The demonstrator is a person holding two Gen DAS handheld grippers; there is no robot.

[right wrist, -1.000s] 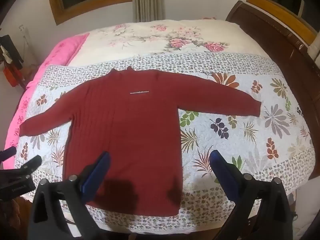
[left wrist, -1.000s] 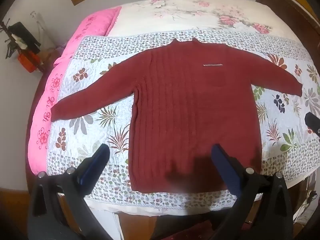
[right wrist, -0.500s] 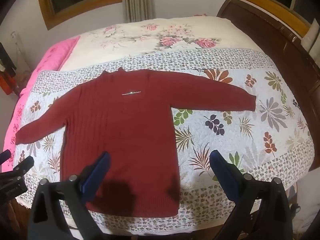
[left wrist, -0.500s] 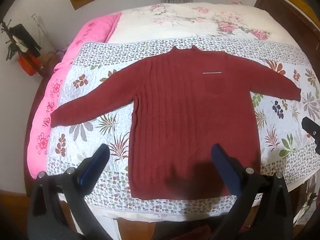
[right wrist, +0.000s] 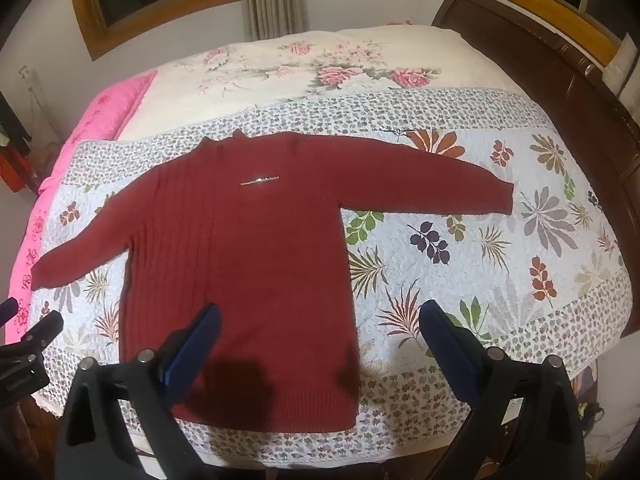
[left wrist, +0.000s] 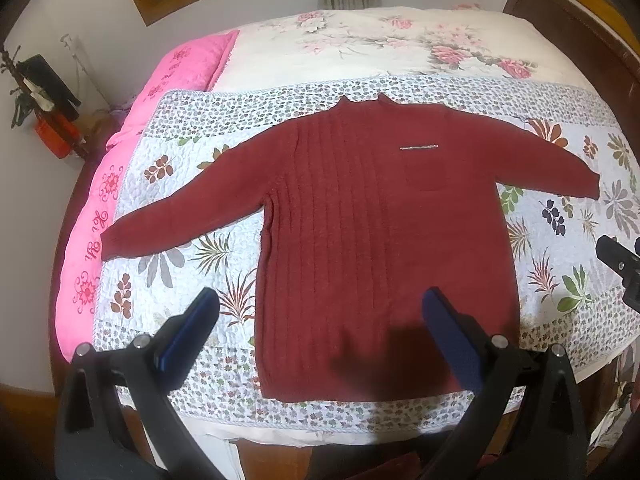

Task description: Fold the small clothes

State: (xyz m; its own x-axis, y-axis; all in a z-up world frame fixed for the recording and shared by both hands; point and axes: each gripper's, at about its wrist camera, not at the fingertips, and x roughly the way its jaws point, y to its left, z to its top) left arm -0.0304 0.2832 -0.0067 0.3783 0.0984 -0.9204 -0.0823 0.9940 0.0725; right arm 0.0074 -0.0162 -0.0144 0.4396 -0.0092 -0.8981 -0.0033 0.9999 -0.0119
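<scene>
On quilt (left wrist: 168,184) maroon sweater (left wrist: 376,240) lies flat, unfolded; I hold L gripper (left wrist: 320,312) & R gripper (right wrist: 320,320) apart, empty; next: grab sleeve cuffs, fold inward

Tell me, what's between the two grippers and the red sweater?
Nothing but air. Both wrist views show the left gripper and right gripper open above the sweater, which lies flat on the quilt.

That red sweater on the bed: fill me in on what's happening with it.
A person holds a two-finger gripper in each hand above the near edge of the bed. The red sweater lies flat on the floral quilt, sleeves spread, not yet folded. The left gripper and the right gripper are both open and hold nothing.
</scene>
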